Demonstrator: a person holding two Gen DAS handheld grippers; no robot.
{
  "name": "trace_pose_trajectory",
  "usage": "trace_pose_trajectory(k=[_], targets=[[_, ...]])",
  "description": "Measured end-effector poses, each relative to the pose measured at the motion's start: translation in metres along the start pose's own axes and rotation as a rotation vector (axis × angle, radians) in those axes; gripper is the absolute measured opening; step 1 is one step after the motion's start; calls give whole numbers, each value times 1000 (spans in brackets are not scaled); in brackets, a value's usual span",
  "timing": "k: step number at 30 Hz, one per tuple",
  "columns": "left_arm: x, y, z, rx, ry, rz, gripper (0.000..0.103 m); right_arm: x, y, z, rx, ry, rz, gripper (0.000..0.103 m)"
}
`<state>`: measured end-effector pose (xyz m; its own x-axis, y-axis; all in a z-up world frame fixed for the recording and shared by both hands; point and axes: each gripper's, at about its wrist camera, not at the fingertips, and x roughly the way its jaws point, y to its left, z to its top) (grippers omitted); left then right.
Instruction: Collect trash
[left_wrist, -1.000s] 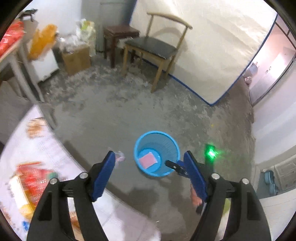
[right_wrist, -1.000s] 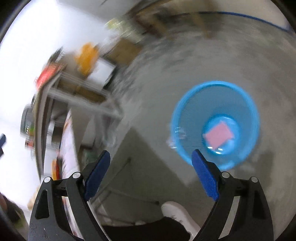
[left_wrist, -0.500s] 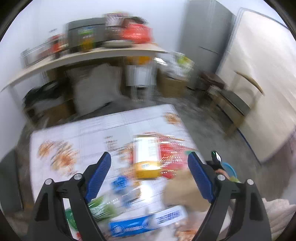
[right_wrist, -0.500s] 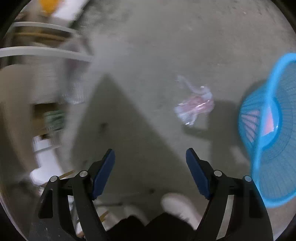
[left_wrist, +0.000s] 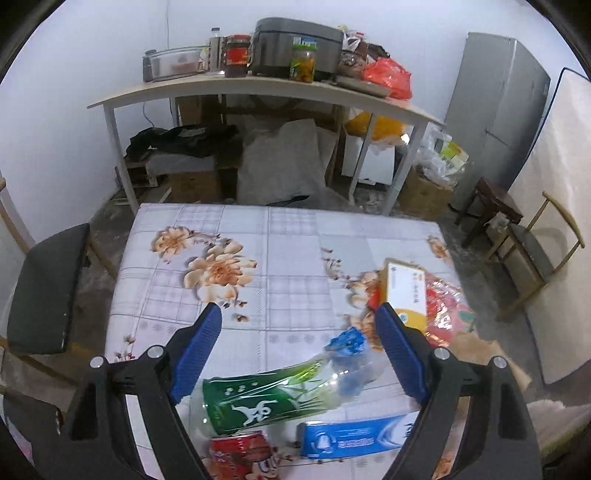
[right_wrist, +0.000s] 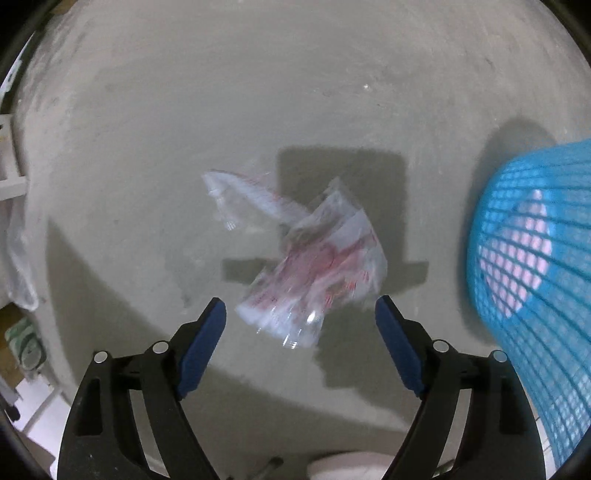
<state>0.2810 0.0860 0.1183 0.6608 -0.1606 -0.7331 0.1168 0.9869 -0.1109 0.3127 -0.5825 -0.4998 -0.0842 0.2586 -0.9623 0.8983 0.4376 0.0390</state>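
My left gripper (left_wrist: 298, 328) is open above a table with a floral cloth (left_wrist: 258, 258). Just under it lie a crushed clear bottle with a green label (left_wrist: 269, 402), a red can (left_wrist: 242, 456), a blue box (left_wrist: 354, 439), a white and yellow box (left_wrist: 406, 291) and a red wrapper (left_wrist: 447, 314). My right gripper (right_wrist: 300, 325) is open and points down at the concrete floor, just above a clear plastic wrapper with red print (right_wrist: 314, 266). The blue mesh trash basket (right_wrist: 535, 295) stands to its right, with something pink inside.
A long table (left_wrist: 258, 88) with jars and a cooker stands at the back wall. A dark chair (left_wrist: 44, 288) is at the table's left, a wooden chair (left_wrist: 532, 251) and a stool (left_wrist: 495, 206) at the right. A shoe (right_wrist: 351, 467) shows below my right gripper.
My left gripper has swung from the floor and basket up to the table and settled over the trash there. My right gripper has moved from over the basket down close to the wrapper on the floor.
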Motion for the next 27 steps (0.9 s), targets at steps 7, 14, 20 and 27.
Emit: trace_pose_trajectory(k=[7, 14, 20, 27], targets=[[20, 5, -7, 8, 31, 39, 83, 31, -2, 18, -39, -8, -51, 77], [33, 10, -10, -6, 50, 47, 83, 37, -9, 19, -70, -57, -73, 41], [33, 11, -12, -1, 44, 44, 83, 43, -24, 22, -84, -35, -49, 7], [26, 11, -10, 3, 17, 37, 83, -6, -36, -3, -136, -114, 162, 1]])
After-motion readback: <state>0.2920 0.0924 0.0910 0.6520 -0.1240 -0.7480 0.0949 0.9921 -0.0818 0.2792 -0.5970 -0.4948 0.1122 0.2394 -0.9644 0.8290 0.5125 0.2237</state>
